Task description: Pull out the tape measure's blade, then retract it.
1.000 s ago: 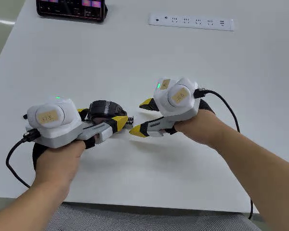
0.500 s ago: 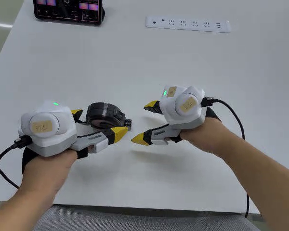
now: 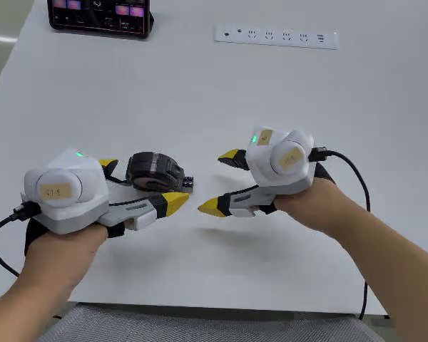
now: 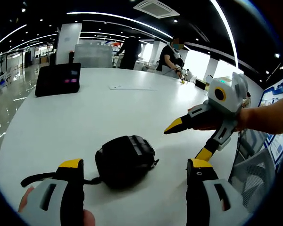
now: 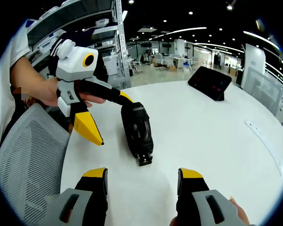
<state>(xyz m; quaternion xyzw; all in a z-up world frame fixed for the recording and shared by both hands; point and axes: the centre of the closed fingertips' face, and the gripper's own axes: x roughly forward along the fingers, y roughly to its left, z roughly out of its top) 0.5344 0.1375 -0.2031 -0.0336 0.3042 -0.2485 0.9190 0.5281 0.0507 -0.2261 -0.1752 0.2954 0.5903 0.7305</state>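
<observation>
A black tape measure [image 3: 153,171] lies on the white table [image 3: 200,107], its blade drawn in with only the hook end showing at its right. My left gripper [image 3: 141,183] is open, one yellow-tipped jaw on each side of the case and neither touching it. In the left gripper view the tape measure [image 4: 125,160] sits just ahead of my left gripper [image 4: 134,164]. My right gripper [image 3: 221,181] is open and empty, a short way right of the hook. The right gripper view has the tape measure [image 5: 137,129] ahead of my right gripper [image 5: 143,173].
A white power strip [image 3: 276,35] lies at the far side of the table, and a black tablet [image 3: 100,14] stands at the far left. A mesh chair [image 3: 200,328] shows below the table's near edge. Cables trail back from both grippers.
The left gripper has eased back and its near jaw has come away from the tape measure's case. The right gripper has drawn a little to the right, away from the hook.
</observation>
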